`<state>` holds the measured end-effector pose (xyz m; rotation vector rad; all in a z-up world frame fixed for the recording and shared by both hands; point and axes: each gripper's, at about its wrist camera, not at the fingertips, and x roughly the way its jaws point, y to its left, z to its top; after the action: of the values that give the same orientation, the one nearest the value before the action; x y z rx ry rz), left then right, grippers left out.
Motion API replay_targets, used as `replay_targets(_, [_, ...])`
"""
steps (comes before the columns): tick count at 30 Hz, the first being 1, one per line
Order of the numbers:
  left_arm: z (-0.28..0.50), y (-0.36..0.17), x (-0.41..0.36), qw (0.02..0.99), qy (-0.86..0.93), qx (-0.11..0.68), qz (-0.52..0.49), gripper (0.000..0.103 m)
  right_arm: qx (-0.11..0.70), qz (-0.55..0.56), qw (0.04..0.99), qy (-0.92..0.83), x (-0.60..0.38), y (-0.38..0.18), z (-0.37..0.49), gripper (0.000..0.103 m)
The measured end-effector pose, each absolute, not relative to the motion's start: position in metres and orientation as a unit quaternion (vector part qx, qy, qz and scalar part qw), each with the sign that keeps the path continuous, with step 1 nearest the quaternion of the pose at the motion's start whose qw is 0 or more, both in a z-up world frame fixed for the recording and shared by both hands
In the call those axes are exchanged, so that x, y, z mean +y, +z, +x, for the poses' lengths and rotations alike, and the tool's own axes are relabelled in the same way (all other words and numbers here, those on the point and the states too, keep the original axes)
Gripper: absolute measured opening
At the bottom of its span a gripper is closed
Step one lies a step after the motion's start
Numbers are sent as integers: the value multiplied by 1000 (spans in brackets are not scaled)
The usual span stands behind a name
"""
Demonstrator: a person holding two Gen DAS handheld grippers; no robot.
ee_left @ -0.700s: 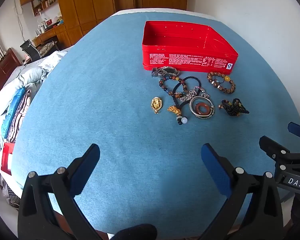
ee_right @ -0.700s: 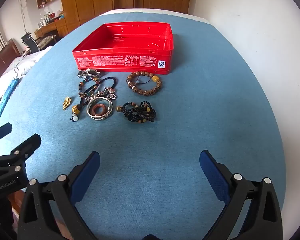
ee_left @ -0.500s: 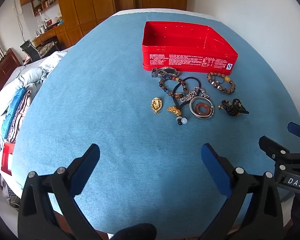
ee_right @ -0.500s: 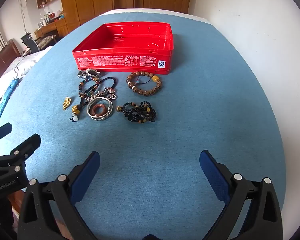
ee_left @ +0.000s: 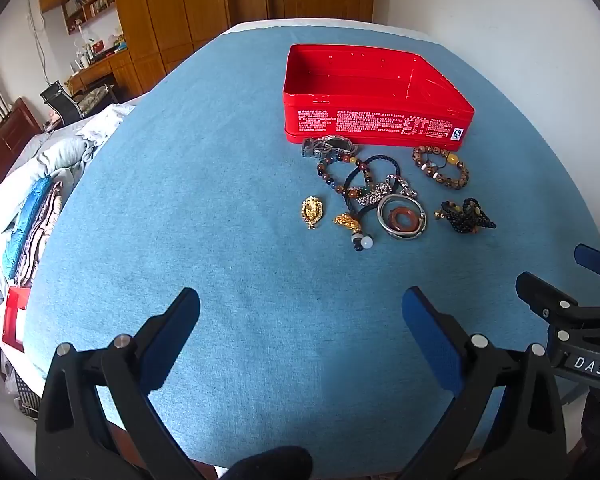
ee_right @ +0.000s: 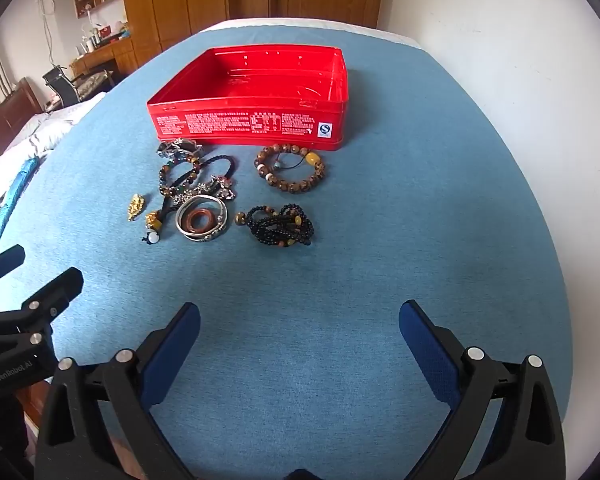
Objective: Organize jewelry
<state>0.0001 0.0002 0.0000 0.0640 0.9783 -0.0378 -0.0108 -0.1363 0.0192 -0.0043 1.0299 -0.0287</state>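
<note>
An empty red tin box (ee_left: 374, 120) (ee_right: 256, 124) stands on the blue table. In front of it lies a cluster of jewelry: a brown bead bracelet (ee_left: 440, 168) (ee_right: 290, 168), a black bead bracelet (ee_left: 466, 216) (ee_right: 280, 226), a silver bangle around a reddish ring (ee_left: 402, 217) (ee_right: 200, 218), a gold pendant (ee_left: 312, 211) (ee_right: 135, 206), a multicoloured bead bracelet (ee_left: 342, 176), a black cord with a gold charm (ee_left: 350, 222), and a watch (ee_left: 326, 146). My left gripper (ee_left: 300, 312) is open and empty, well short of the jewelry. My right gripper (ee_right: 300, 320) is open and empty too.
The blue cloth (ee_left: 180, 200) covers the whole table. Piled clothes and bedding (ee_left: 32, 200) lie off its left edge. A white wall (ee_right: 520, 80) runs along the right side. Wooden cabinets (ee_left: 172, 8) stand at the back.
</note>
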Motion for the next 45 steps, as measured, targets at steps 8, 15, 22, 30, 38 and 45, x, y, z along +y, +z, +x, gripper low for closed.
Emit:
replay_targets(8, [0,0,0,882,-18,469,30,100,492,-2,870,-13,-136,19,-10,99])
replay_targets(15, [0,0,0,883,-18,469,31,100,492,-1,871,-14,-136,19,-10,99])
replay_targets(22, [0,0,0,882,-18,469,31,100,492,-1,871,-14,-137,19,-10,99])
replay_targets(30, [0,0,0,883,-18,469,31,100,491,-1,871,-14,-137,20,-11,99])
replay_targets(38, [0,0,0,883,-18,469,31,100,492,-1,871,-15,-137,19,-11,99])
replay_targets(45, [0,0,0,883,-18,469,31,100,492,-1,871,-14,-136,19,-11,99])
